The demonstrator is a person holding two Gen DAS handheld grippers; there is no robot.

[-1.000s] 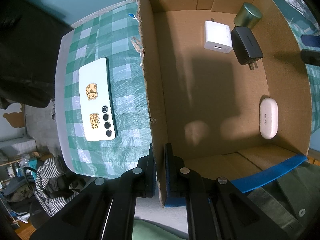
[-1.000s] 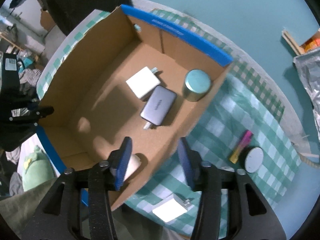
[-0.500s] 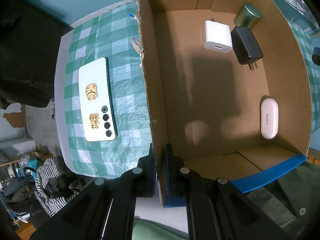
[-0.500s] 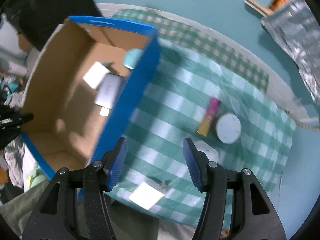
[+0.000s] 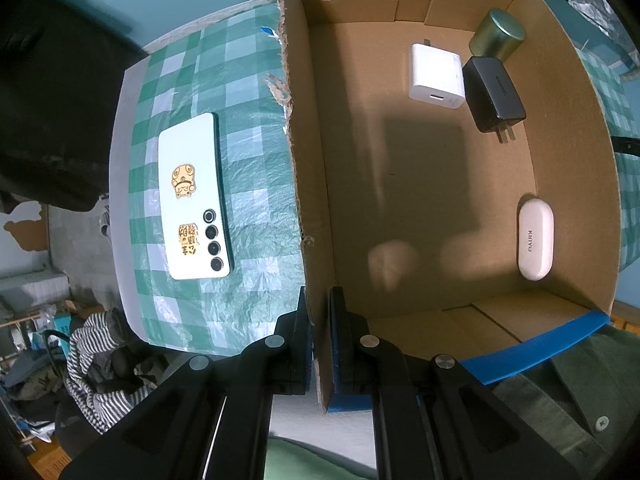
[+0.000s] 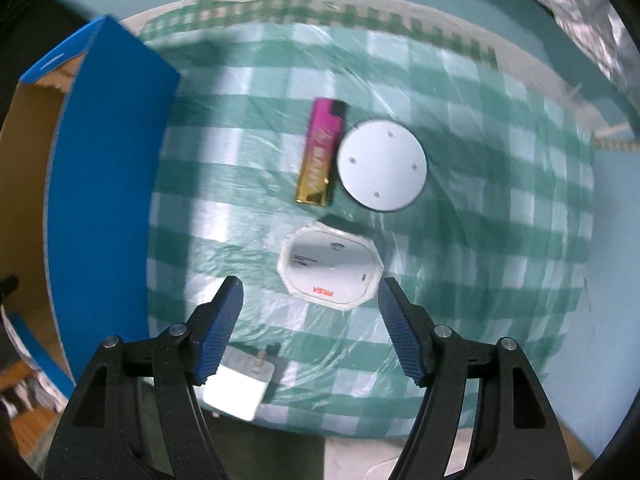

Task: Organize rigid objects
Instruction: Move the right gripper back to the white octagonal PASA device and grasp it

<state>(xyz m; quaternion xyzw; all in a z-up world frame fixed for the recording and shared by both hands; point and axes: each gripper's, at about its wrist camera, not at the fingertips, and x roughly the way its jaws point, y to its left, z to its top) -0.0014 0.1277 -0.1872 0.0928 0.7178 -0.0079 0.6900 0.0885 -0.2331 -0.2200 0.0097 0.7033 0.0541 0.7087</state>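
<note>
The right wrist view was blurred toward its edges, and the cardboard box point(image 6: 108, 184) was cut off at the left, showing mainly its blue outer wall. A white charger point(image 6: 236, 388) lay partly hidden behind the left finger of the right gripper point(image 6: 310, 300), whose jaws stood apart, having just been opening, with nothing between the pads; a white octagonal device point(image 6: 330, 266) lay just beyond the tips. A pink and gold lighter point(image 6: 322, 152) lay beside a white disc point(image 6: 382, 166). The left gripper point(image 5: 320, 308) was clamped on the box wall. Inside the box lay a white adapter point(image 5: 436, 76), a black adapter point(image 5: 494, 94), a green tin point(image 5: 498, 34) and a white earbud case point(image 5: 535, 238). A white phone point(image 5: 194, 196) lay outside on the table's green checked cloth point(image 5: 256, 184). Striped clothing point(image 5: 96, 364) lay on the floor.
</note>
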